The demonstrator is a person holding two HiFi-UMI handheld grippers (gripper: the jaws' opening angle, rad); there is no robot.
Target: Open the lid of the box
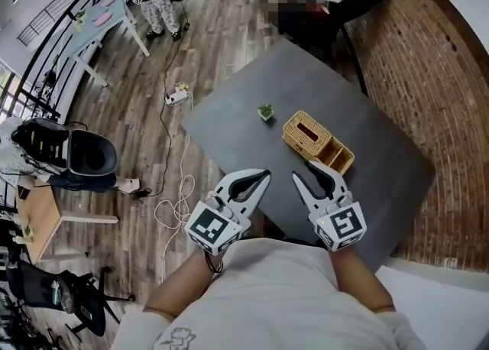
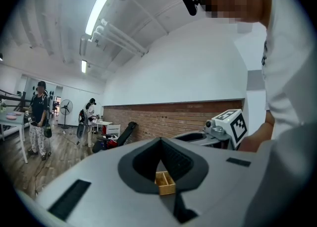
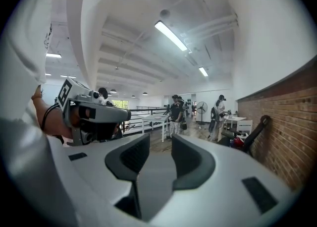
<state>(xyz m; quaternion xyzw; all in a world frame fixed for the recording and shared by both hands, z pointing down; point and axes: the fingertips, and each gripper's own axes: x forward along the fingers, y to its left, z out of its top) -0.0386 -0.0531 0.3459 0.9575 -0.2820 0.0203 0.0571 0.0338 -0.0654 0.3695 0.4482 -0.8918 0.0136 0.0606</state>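
Note:
A woven wicker box (image 1: 309,134) with a slotted lid lies on the grey table (image 1: 252,92); an open wicker compartment (image 1: 339,157) adjoins its near end. Both grippers hover at the table's near edge, short of the box. My left gripper (image 1: 264,175) has its tips together and holds nothing. My right gripper (image 1: 306,170) stands open and empty, nearest the open compartment. In the left gripper view the box (image 2: 165,182) shows small through the hollow behind the closed tips of the left gripper (image 2: 159,141). The right gripper view shows the right gripper (image 3: 160,144) with a clear gap between its jaws.
A small potted plant (image 1: 265,111) stands on the table left of the box. A brick wall (image 1: 428,58) runs along the right. Cables (image 1: 177,96) lie on the wooden floor at the left, near a dark chair (image 1: 90,153). People stand at the far end of the room.

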